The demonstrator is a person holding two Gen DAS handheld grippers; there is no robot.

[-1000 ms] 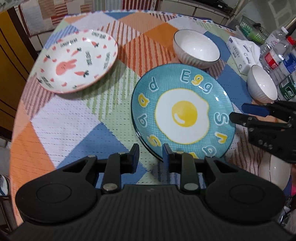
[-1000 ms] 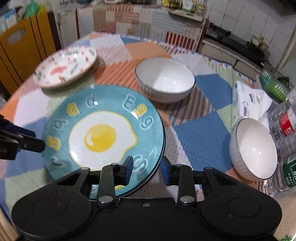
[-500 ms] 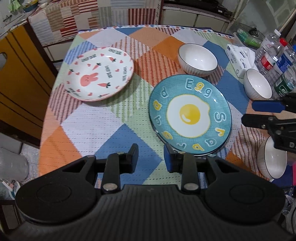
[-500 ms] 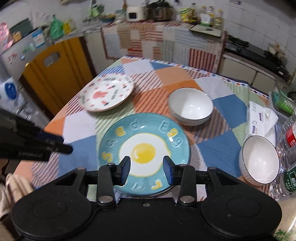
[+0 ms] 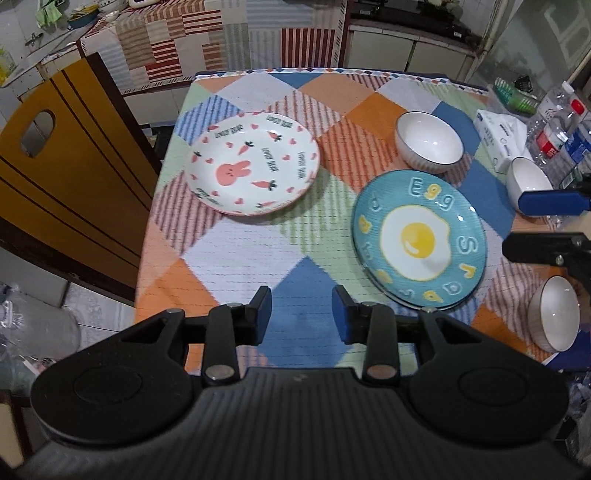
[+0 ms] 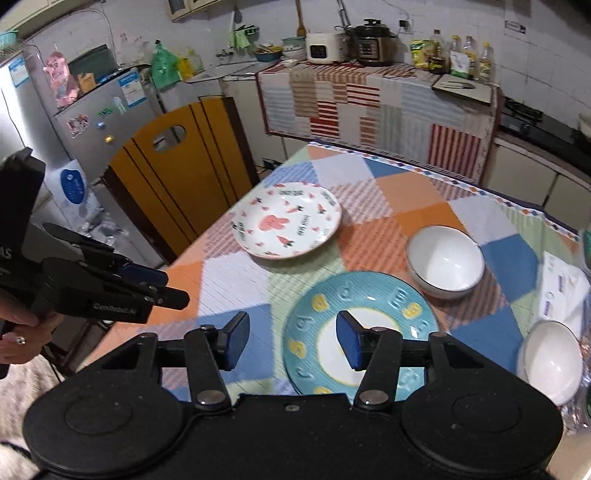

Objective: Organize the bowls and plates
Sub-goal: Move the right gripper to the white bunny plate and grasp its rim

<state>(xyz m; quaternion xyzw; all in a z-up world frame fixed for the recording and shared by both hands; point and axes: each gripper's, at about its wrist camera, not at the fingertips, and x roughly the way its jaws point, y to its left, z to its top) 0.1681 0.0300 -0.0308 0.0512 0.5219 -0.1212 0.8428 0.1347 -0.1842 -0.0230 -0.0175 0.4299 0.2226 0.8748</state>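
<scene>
Left wrist view: left gripper (image 5: pixel 301 314) jaws opening, nothing between them. Right gripper (image 6: pixel 291 341) also opening, empty, above the egg plate (image 6: pixel 369 295); rabbit plate (image 5: pixel 253 162) sits apart.

Landmark: the desk (image 6: pixel 236 284), covered by a checked cloth of orange, blue, green and white patches.
Left of the desk: a folded yellow-brown wooden panel (image 6: pixel 177 184) with a handle cut-out is stood upright.
Beyond that panel: a silver fridge (image 6: pixel 92 122) bearing stickers is seen.
Behind the desk: a counter (image 6: pixel 376 99) draped in striped patchwork cloth is set against the wall.
On that counter: a white rice cooker (image 6: pixel 327 48), a dark pressure cooker (image 6: pixel 373 42) and oil bottles (image 6: pixel 458 55) are lined up.
Wall: white tiles (image 6: pixel 424 18) are shown above the counter.
Floor: pale tiles (image 5: pixel 99 314) are visible left of the desk.
</scene>
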